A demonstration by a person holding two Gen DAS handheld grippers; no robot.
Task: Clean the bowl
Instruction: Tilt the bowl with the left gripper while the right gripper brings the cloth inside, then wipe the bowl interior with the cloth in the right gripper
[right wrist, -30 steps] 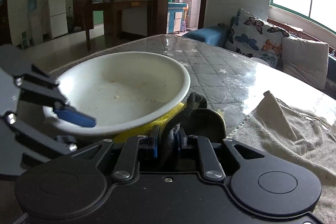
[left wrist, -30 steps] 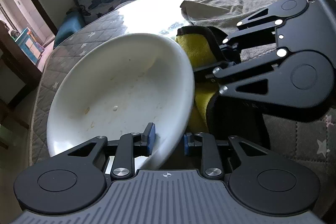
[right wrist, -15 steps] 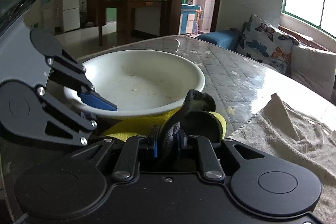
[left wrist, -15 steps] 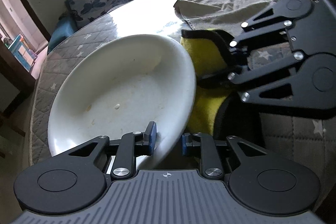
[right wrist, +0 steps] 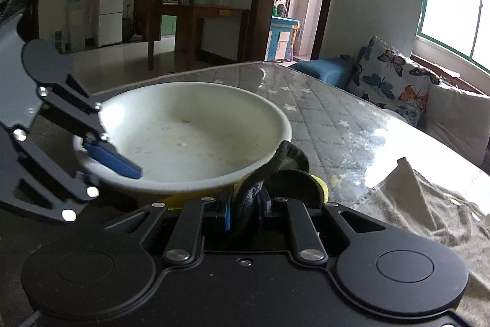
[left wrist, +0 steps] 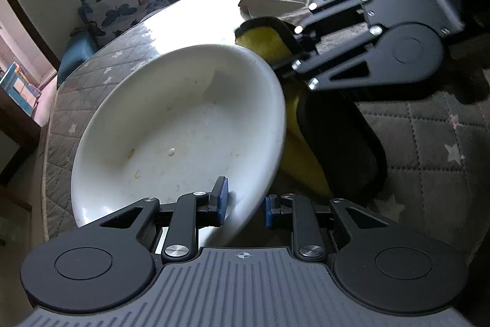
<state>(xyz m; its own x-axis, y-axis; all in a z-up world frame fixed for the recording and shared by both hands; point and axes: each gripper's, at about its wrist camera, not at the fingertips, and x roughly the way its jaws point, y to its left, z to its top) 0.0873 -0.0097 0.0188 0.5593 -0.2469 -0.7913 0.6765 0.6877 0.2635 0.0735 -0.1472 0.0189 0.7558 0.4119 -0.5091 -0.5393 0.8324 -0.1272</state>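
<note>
Compared with a second ago the bowl (left wrist: 180,137) has tipped up a bit more and the cloth (left wrist: 266,42) has come up from under its edge to sit right at the rim, so the wiping is about to start rather than underway. The left gripper (left wrist: 243,203) is clamped on the near rim of the bowl, one pad inside and one outside, holding it tilted over the table (right wrist: 337,124). The right gripper (right wrist: 245,204) is pinched tight on the yellow and dark cloth, just beside the bowl's right edge. Inside the bowl there are brownish smears and a small white crumb, so basically nothing is cleaned yet; the whole inside still needs wiping. A grey towel (right wrist: 428,204) lies further right of the bowl.
</note>
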